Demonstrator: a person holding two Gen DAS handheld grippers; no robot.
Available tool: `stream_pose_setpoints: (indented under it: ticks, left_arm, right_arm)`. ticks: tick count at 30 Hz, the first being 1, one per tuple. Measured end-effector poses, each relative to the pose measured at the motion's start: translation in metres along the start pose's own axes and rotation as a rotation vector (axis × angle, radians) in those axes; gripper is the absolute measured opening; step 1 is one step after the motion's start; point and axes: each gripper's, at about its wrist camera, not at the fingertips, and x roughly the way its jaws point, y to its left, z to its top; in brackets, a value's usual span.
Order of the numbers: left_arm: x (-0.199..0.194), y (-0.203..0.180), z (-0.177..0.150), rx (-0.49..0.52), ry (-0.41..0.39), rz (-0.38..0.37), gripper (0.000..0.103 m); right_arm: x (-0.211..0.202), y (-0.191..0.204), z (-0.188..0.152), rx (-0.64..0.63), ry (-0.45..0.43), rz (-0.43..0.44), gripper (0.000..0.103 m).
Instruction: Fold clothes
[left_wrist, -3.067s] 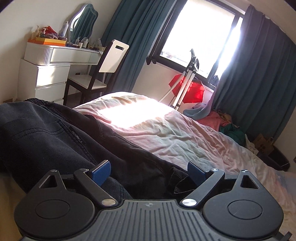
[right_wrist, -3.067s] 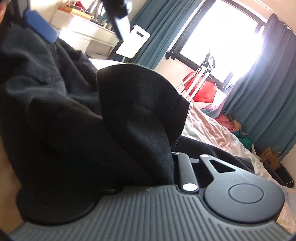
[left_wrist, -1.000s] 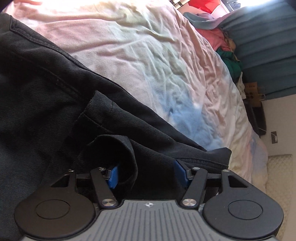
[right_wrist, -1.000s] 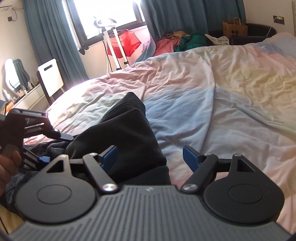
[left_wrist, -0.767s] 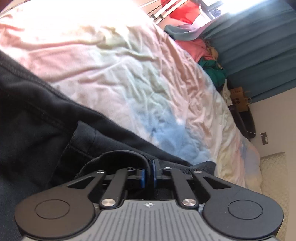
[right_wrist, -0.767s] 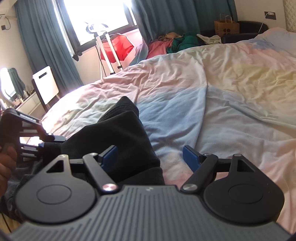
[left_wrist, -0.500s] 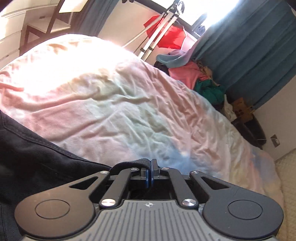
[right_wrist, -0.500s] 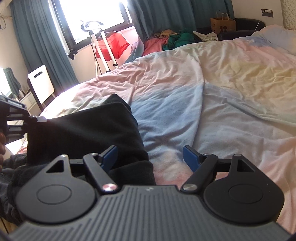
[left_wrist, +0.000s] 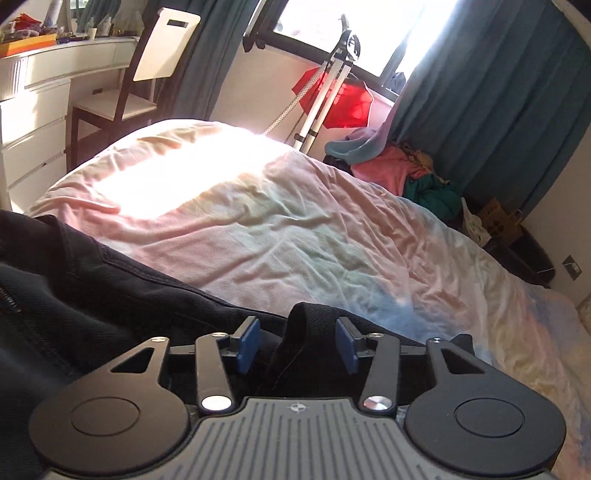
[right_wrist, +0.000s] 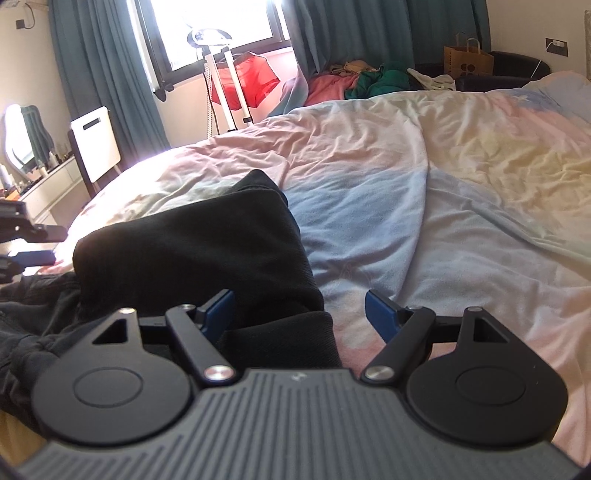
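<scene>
Trousers (left_wrist: 92, 295) cut off at frame edge, fold btwn opening left gripper (left_wrist: 297, 345) jaws.

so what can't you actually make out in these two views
- Left wrist view: the black garment runs off the left edge, and the left gripper, jaws opening around a fold, hides its near part.
- Right wrist view: the right gripper covers the garment's near end.
- Dresser items: too small to identify.

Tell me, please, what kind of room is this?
Most likely a home bedroom. A bed with a crumpled pastel cover fills most of both views. A white dresser with a chair stands by the wall, and teal curtains hang at the window.
</scene>
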Motion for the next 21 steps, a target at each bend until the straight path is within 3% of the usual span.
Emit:
stream_pose_setpoints:
  ticks: [4,6,10,12,18,19,21]
  left_arm:
    - [-0.032,0.025,-0.024,0.031,0.025,0.012,0.077]
    - [-0.035,0.040,-0.039,0.013,0.062,0.018,0.077]
    - [-0.034,0.073,-0.060,-0.113,0.110,-0.109,0.062]
    - [-0.036,0.081,-0.065,-0.151,0.110,-0.163,0.062]
    - [-0.042,0.062,-0.075,0.018,0.105,-0.111,0.059]
    - [-0.041,0.056,-0.079,0.056,0.107,-0.086,0.054]
    - [-0.039,0.044,-0.087,0.159,0.117,-0.009,0.054]
  right_arm:
    - [-0.008,0.007,-0.002,-0.034,-0.013,0.003,0.079]
    - [-0.012,0.014,-0.003,-0.058,-0.023,0.013,0.079]
    - [-0.020,0.033,-0.009,-0.135,-0.048,0.066,0.079]
    - [-0.021,0.044,-0.013,-0.170,-0.061,0.113,0.079]
    - [-0.015,0.074,-0.025,-0.258,-0.032,0.199,0.079]
    - [-0.011,0.076,-0.028,-0.269,-0.015,0.200,0.079]
    - [-0.003,0.080,-0.035,-0.288,0.018,0.188,0.079]
